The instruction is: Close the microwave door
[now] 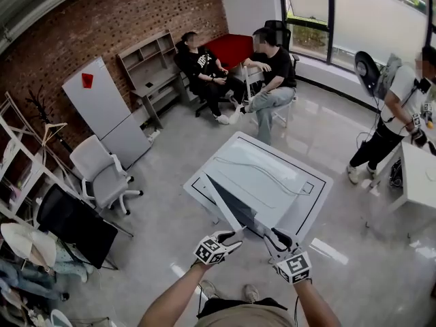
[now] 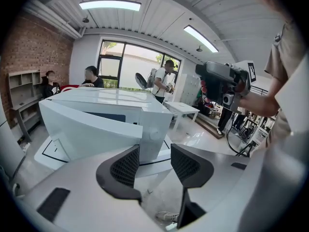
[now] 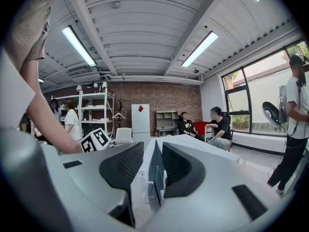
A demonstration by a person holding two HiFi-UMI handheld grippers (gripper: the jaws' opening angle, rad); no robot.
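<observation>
Right gripper (image 3: 152,152), jaws apart, faces door's (image 3: 155,180) upright edge at twelve o'clock; left gripper (image 2: 154,151), also spread, holds nothing.

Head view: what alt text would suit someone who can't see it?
From above, a white microwave stands on a white table, its door swung open. The person's left gripper and right gripper, both open, are close to the door. People sit by a brick wall behind.
</observation>
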